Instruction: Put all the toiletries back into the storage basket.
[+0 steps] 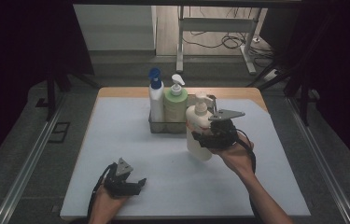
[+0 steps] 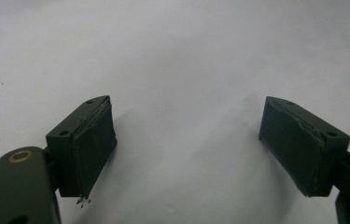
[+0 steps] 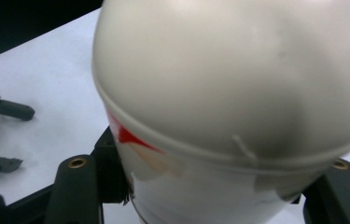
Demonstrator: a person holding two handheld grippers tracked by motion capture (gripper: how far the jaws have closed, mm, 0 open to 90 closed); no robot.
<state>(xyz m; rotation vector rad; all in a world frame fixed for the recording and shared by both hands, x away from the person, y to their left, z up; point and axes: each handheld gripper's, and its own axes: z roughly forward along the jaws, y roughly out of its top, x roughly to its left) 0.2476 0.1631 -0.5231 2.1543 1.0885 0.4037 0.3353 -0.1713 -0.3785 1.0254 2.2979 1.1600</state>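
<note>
R gripper (image 1: 199, 136) clamps white pump bottle (image 1: 198, 133) at mat (image 1: 116, 140) center, tilted, just at 5 o'clock of wire basket (image 1: 156, 125). L gripper (image 1: 137, 185) jaws apart w/ nothing between, near mat's front edge, 7 o'clock.

The pump bottle (image 1: 198, 131) is cream-white, with a red patch on its label in the right gripper view. A white bottle (image 1: 156, 99) carries a blue cap; its neighbour (image 1: 175, 104) is pale green with a white pump. The surface (image 1: 130, 154) is white, and both grippers' jaws are black.
</note>
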